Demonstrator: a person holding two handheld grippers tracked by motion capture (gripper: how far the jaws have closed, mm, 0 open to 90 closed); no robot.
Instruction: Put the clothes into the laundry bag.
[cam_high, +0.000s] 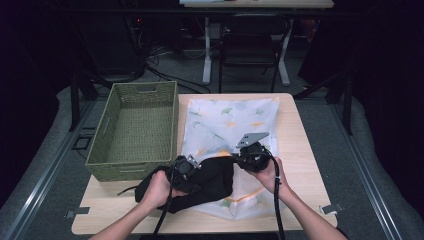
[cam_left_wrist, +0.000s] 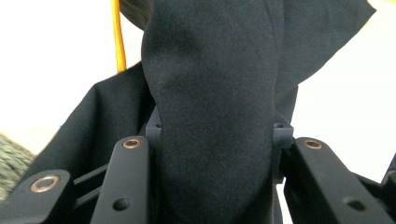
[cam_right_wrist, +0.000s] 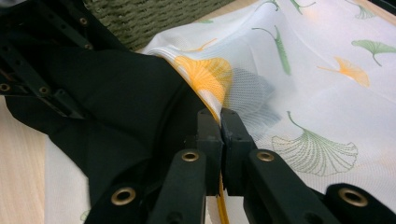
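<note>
Left gripper (cam_high: 186, 167) clamped on black fabric garment (cam_high: 210, 182) at table's near edge, right gripper (cam_high: 250, 155) pinching white ginkgo-print mesh bag's (cam_high: 235, 120) rim: hold rim lifted, feed cloth in low.

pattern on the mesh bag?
Green and orange ginkgo leaves on the white mesh laundry bag, clearest in the right gripper view.

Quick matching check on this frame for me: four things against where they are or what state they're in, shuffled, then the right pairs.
1. black garment
2. green basket
3. left gripper
4. right gripper

A. stands at the table's left, nothing inside
B. pinches the edge of the mesh bag
C. lies partly inside the mesh bag
D. clamps a fold of black cloth

Pairs: 1-C, 2-A, 3-D, 4-B
</note>
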